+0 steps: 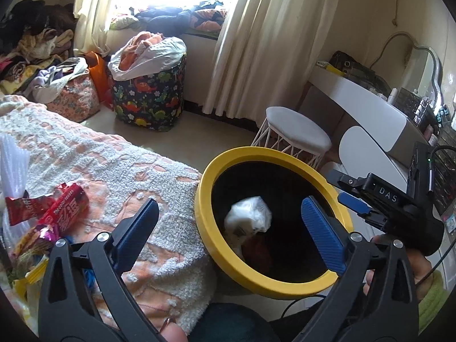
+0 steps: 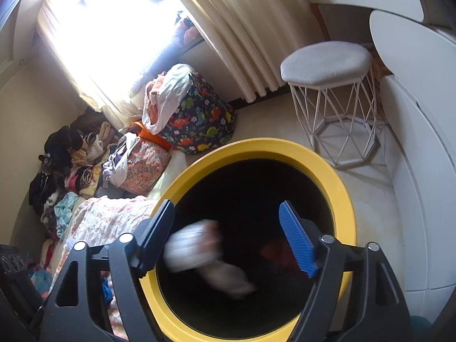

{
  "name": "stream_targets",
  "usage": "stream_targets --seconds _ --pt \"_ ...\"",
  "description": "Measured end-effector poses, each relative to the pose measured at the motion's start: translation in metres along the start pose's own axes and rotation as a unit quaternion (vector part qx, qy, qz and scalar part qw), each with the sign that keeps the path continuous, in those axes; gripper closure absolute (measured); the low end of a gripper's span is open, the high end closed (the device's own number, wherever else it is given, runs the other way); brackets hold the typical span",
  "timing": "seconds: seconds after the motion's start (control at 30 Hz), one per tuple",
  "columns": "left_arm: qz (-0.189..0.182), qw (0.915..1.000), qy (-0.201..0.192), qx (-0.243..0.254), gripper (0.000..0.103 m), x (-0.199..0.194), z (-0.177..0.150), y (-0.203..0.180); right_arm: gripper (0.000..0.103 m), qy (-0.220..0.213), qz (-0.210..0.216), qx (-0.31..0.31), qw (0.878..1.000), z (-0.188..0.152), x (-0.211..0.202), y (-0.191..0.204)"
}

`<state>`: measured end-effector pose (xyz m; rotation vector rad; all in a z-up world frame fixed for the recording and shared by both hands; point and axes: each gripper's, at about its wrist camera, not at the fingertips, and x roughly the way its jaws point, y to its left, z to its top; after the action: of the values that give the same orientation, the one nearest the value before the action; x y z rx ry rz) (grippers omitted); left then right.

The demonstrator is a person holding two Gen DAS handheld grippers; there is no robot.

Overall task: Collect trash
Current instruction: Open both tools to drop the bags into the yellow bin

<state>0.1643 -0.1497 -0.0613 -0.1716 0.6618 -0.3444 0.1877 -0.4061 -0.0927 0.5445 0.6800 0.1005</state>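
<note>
A black bin with a yellow rim (image 1: 273,154) stands against the bed's edge. My left gripper (image 1: 229,202) is open over the bin's near side, with nothing between its fingers. Inside the bin lie a crumpled white plastic piece (image 1: 248,216) and something red (image 1: 256,248). My right gripper (image 2: 226,205) is open above the bin's rim (image 2: 342,188). A blurred white wrapper (image 2: 196,245) is in the bin's mouth below its fingers, and neither pad touches it. Red snack wrappers (image 1: 65,208) lie on the bed at the left.
The bed carries a white and orange blanket (image 1: 114,156). A white wire stool (image 2: 330,65) stands behind the bin, with a white dressing table (image 1: 370,105) to the right. A dinosaur-print hamper (image 1: 148,99), bags and piles of clothes (image 2: 71,156) fill the far floor under the curtained window.
</note>
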Motion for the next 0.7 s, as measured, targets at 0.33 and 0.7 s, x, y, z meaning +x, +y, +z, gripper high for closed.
stream_targets --seconds 0.33,0.7 --pt "0.038 0.9984 -0.038 -0.018 0.011 -0.030 0.000 0.028 0.017 -0.021 0.018 -0.046 0.999 -0.004 0.001 0.033" --pt "0.072 0.9937 -0.069 -0.051 0.011 -0.071 -0.001 0.062 0.015 -0.015 0.057 -0.103 0.993 -0.023 0.000 0.083"
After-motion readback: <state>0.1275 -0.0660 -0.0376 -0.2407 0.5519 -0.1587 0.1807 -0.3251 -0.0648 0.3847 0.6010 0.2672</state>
